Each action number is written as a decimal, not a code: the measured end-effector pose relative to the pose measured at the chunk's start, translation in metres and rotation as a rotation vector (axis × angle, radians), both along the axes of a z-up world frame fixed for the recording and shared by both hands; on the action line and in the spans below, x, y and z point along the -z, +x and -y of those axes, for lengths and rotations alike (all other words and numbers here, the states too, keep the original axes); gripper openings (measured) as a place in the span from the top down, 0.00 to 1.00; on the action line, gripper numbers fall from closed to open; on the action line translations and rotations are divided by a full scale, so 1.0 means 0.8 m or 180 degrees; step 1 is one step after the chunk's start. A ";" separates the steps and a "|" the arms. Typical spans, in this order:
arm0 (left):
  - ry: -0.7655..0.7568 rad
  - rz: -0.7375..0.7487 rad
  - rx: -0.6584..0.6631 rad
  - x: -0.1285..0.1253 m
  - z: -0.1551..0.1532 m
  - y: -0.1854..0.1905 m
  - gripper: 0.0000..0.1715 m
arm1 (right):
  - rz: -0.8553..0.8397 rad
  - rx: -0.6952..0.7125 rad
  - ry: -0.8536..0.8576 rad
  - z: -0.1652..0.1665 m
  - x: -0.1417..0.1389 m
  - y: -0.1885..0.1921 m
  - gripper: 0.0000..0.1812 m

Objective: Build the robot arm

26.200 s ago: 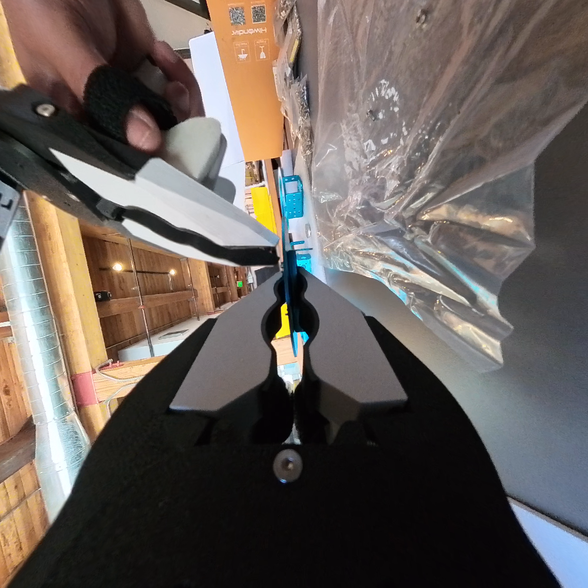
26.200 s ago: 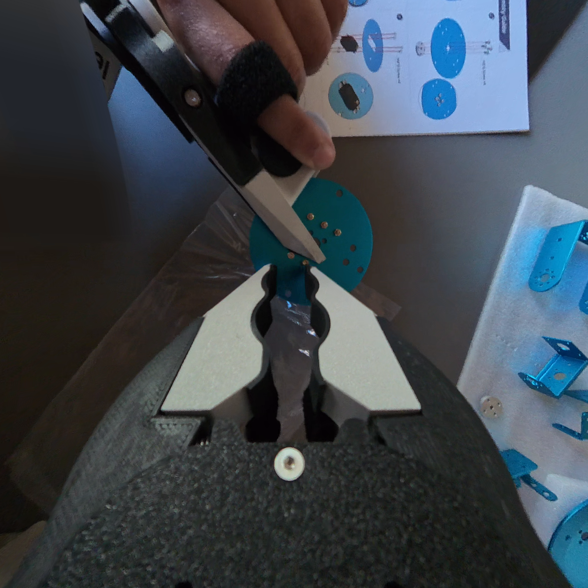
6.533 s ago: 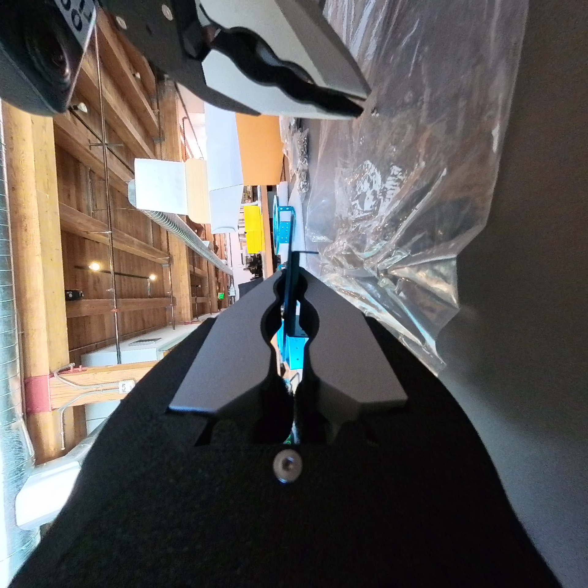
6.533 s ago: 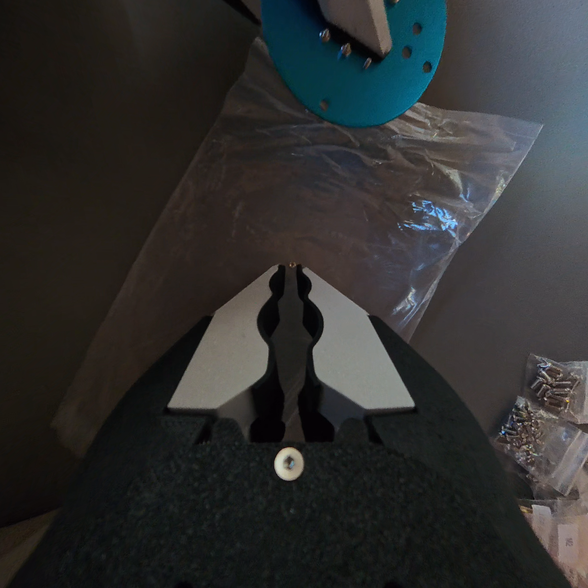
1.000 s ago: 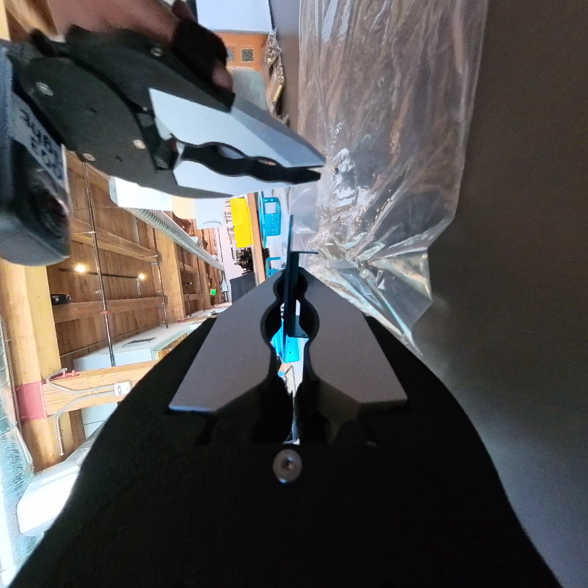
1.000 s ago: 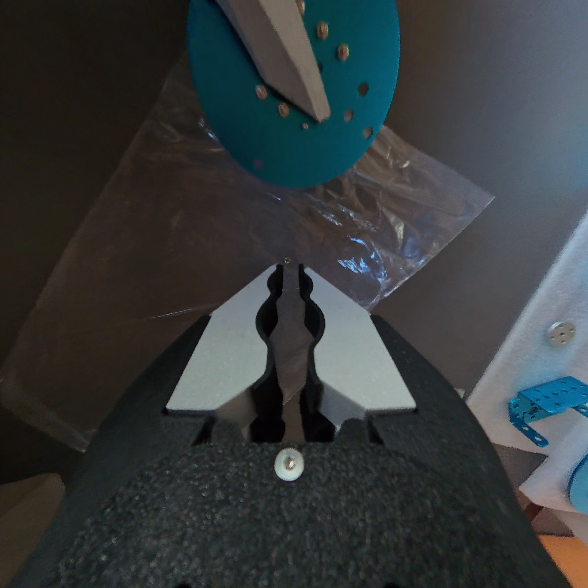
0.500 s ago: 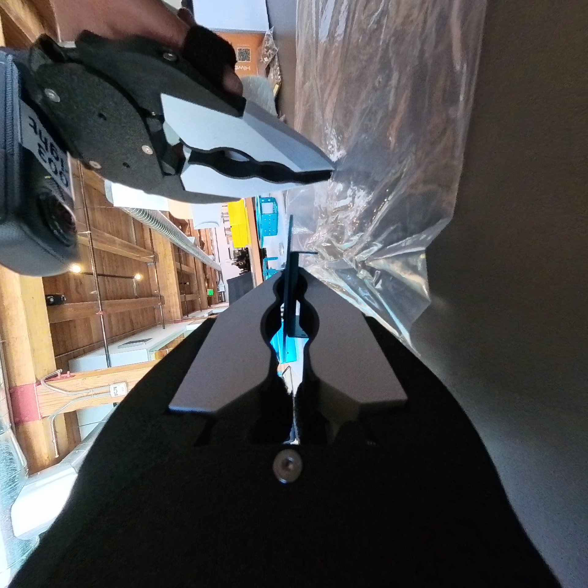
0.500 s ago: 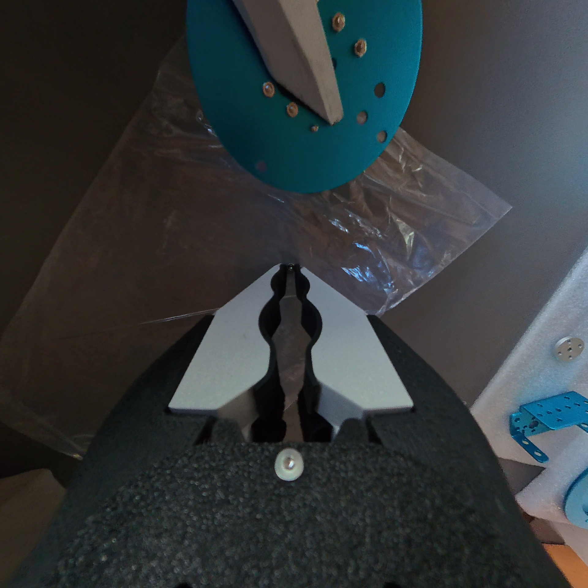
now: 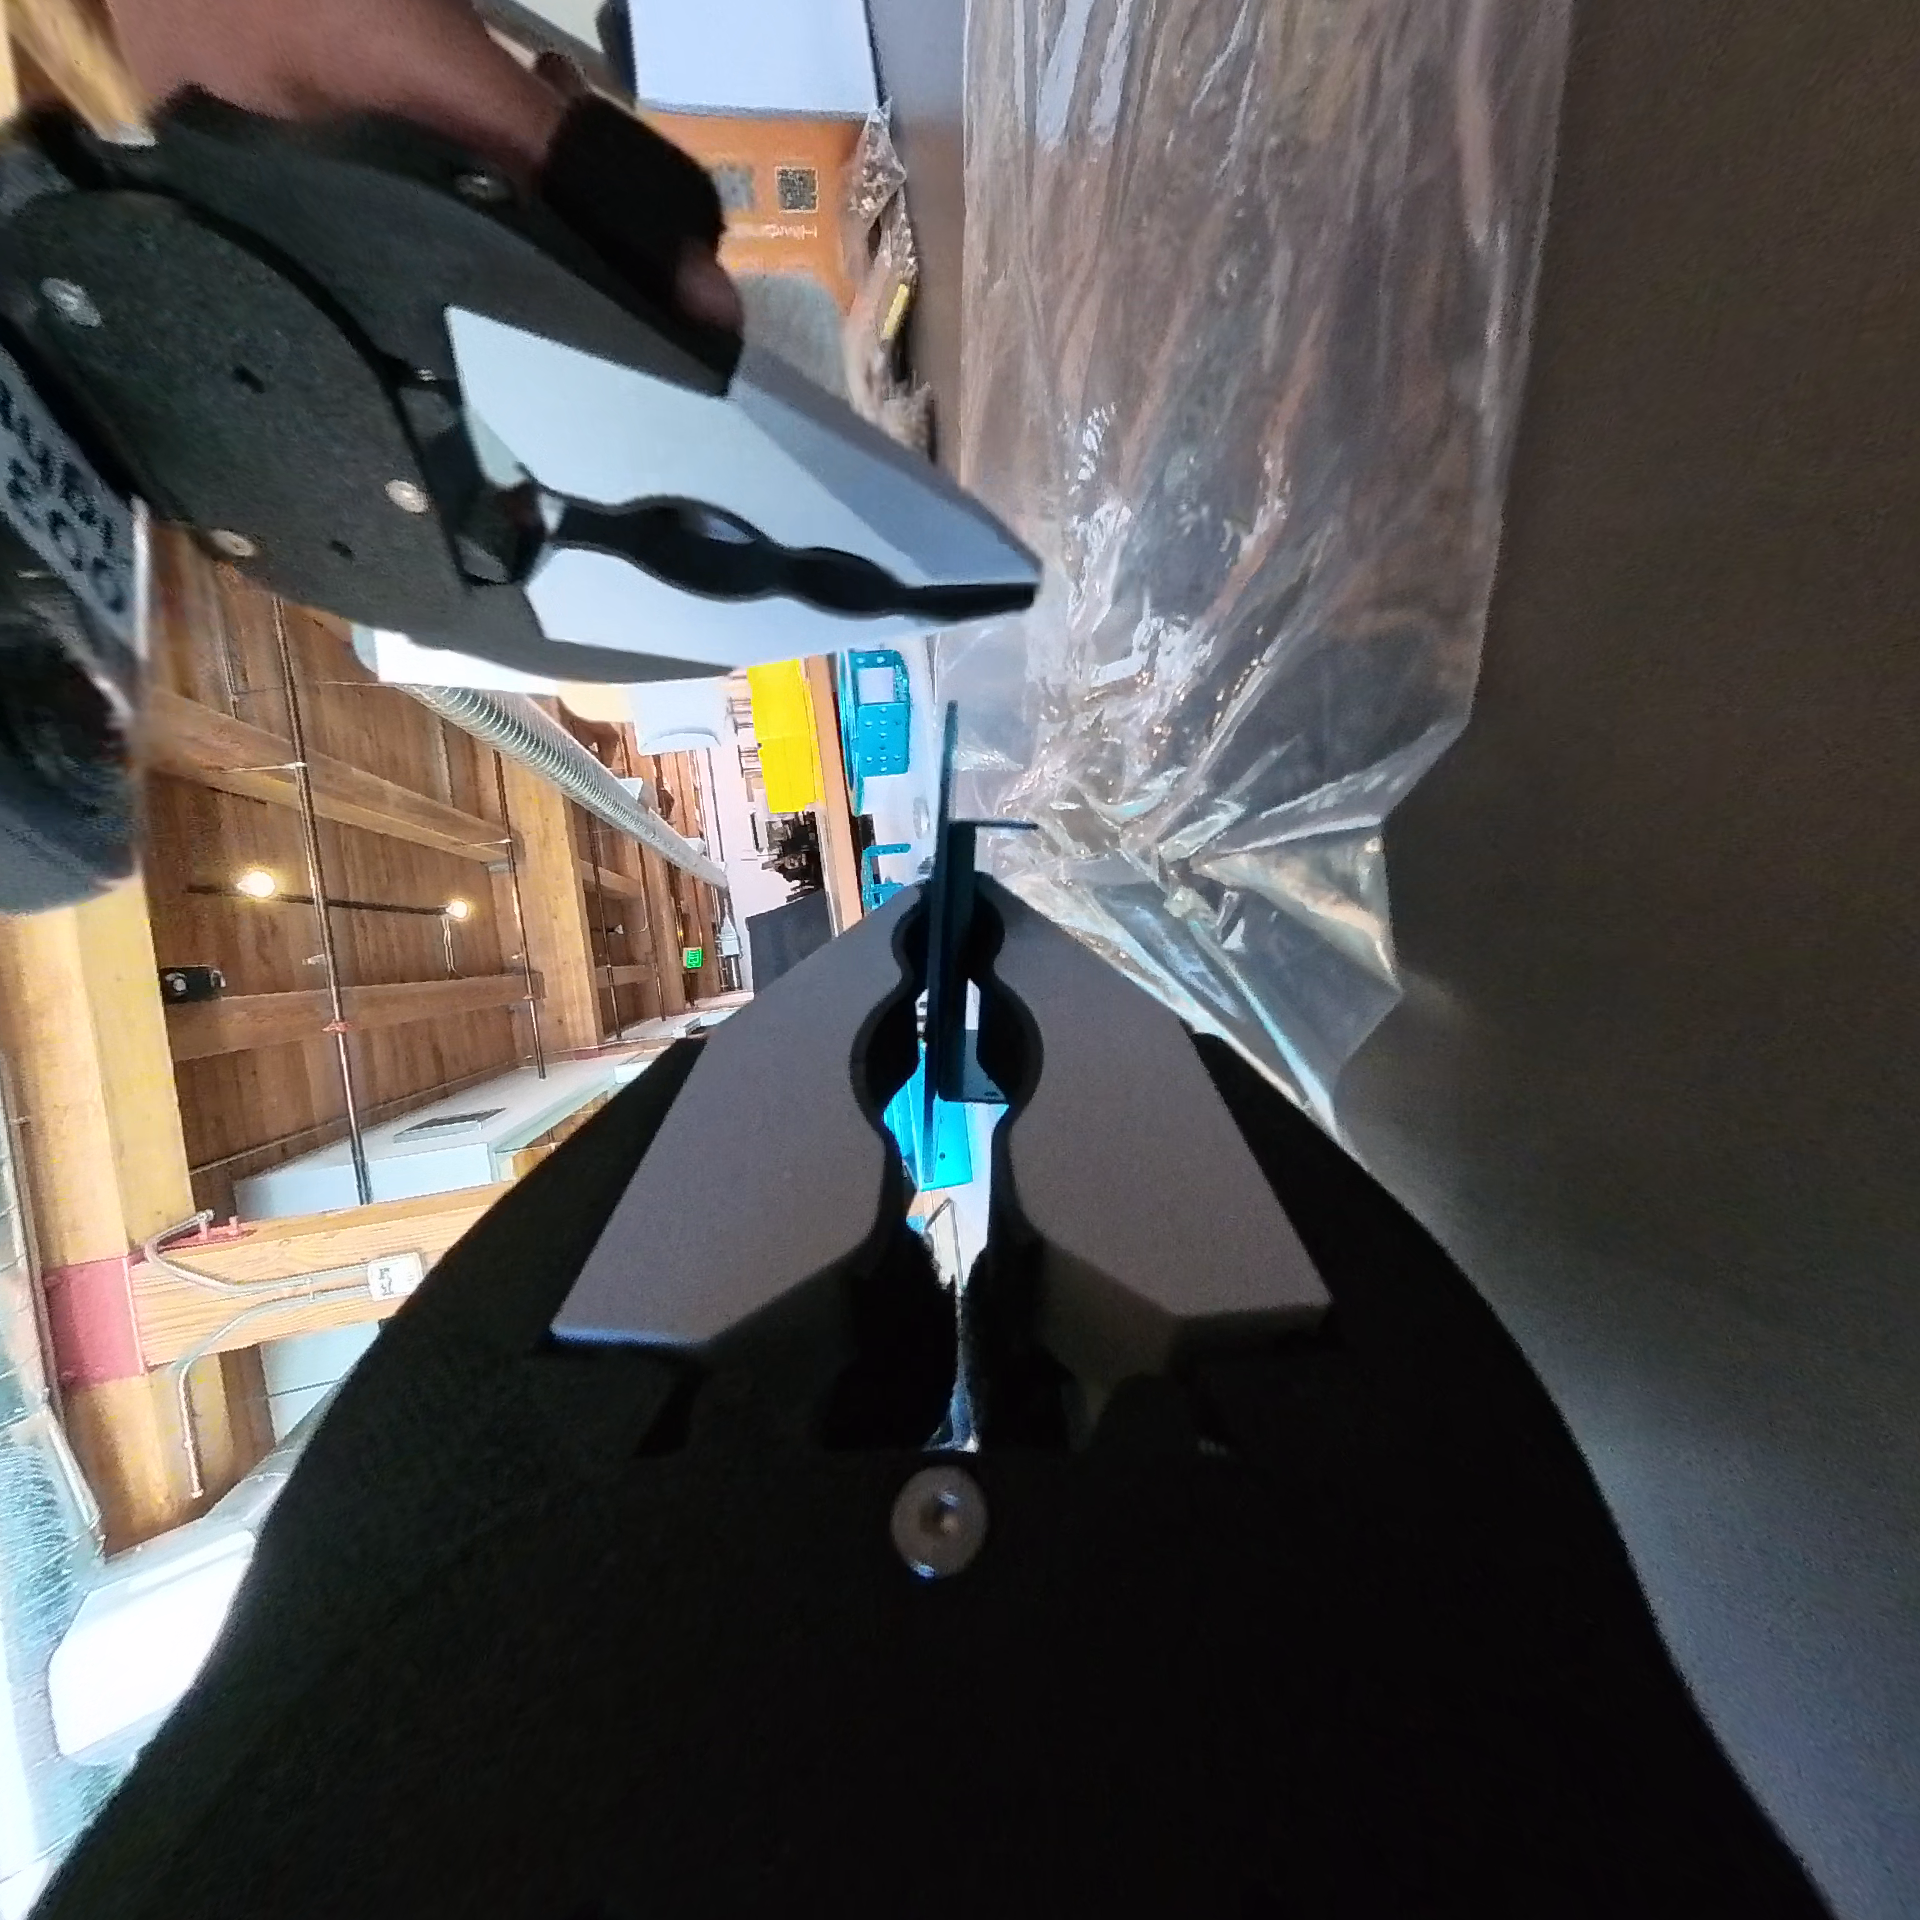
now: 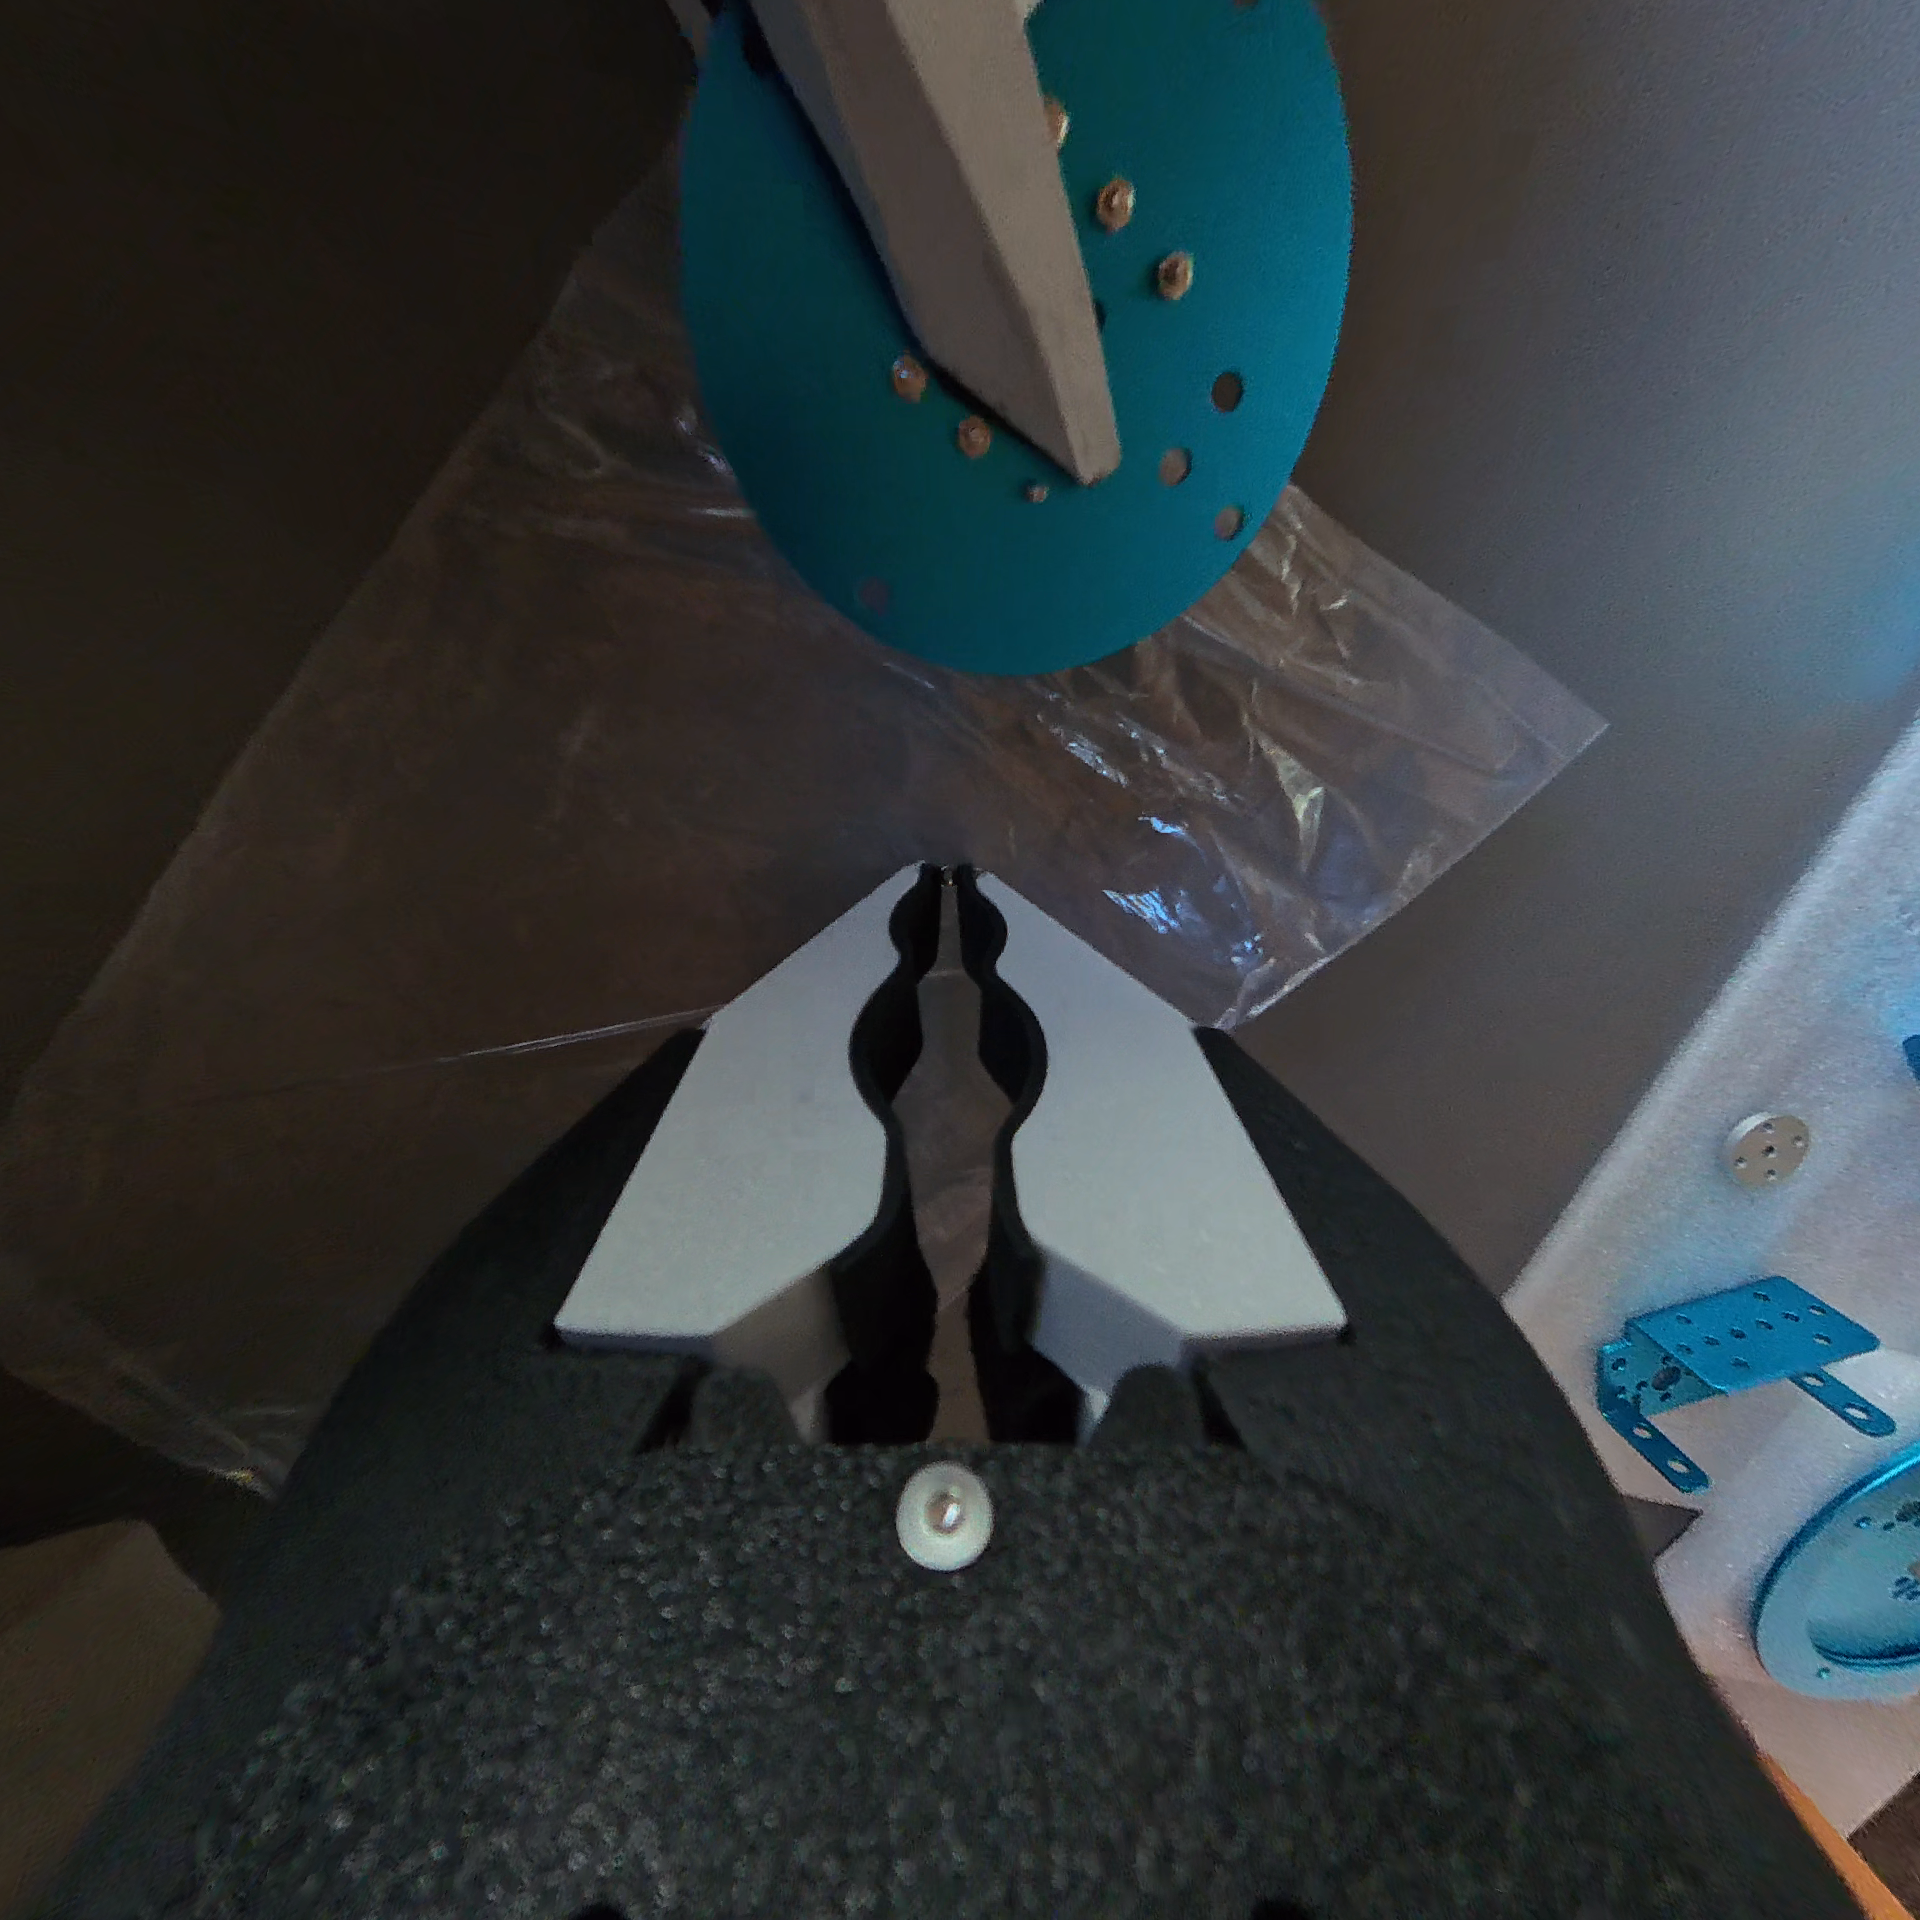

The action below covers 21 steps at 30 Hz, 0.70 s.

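Left wrist view: the left gripper has its jaws closed on a thin teal disc, seen edge-on as a dark strip standing between the grey fingers, with a small dark bracket fixed to its right face. The right gripper comes in from the upper left, held by a hand with a black strap over one finger; its jaws are almost together, and the tips sit just beside a crumpled clear plastic bag that lies on the dark desk. Beyond are blue metal parts, a yellow bin and an orange box.

Right wrist view: the right gripper has its jaws nearly closed, pinching a tiny screw at the very tips. The disc hangs above the bag, held by one grey finger of the left gripper across its face. Several brass nuts and open holes dot the disc. To the right, a white foam sheet on the desk carries a blue bracket, a small silver hub and a blue round plate.
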<state>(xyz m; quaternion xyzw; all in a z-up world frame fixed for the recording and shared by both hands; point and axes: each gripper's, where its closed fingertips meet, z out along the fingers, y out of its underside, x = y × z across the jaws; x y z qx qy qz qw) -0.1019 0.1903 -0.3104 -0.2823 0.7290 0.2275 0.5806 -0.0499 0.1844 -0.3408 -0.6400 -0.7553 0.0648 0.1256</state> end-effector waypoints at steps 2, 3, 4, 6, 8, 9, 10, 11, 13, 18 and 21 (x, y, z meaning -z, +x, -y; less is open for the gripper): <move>0.0018 0.0000 0.0004 0.000 0.000 0.001 0.99 | -0.0114 0.0000 0.0008 0.001 -0.014 -0.006 0.99; 0.0019 0.0003 0.0004 -0.001 0.001 0.001 1.00 | -0.0203 -0.0018 0.0013 0.002 -0.022 -0.011 0.99; 0.0022 0.0009 0.0009 -0.001 0.001 0.001 0.99 | -0.0312 -0.0040 0.0003 0.004 -0.032 -0.018 0.99; 0.0048 0.0028 0.0018 -0.003 0.002 0.002 0.99 | -0.0503 -0.0073 -0.0031 0.007 -0.049 -0.032 0.99; 0.0073 0.0058 0.0035 -0.006 0.004 0.003 1.00 | -0.0638 -0.0107 -0.0082 0.008 -0.058 -0.045 0.99; 0.0079 0.0070 0.0041 -0.007 0.004 0.003 0.99 | -0.0680 -0.0124 -0.0108 0.009 -0.060 -0.051 0.99; 0.0079 0.0075 0.0041 -0.008 0.005 0.003 0.99 | -0.0698 -0.0131 -0.0108 0.009 -0.060 -0.055 0.99; 0.0080 0.0074 0.0037 -0.008 0.005 0.003 0.99 | -0.0711 -0.0139 -0.0098 0.008 -0.060 -0.060 0.99; 0.0076 0.0074 0.0035 -0.008 0.004 0.003 0.99 | -0.0752 -0.0163 -0.0101 0.009 -0.061 -0.067 0.99; 0.0057 0.0098 0.0031 -0.009 0.004 0.003 0.99 | -0.0745 -0.0165 -0.0120 0.008 -0.060 -0.071 0.99; 0.0047 0.0106 0.0025 -0.010 0.003 0.002 0.99 | -0.0750 -0.0148 -0.0117 0.006 -0.058 -0.071 1.00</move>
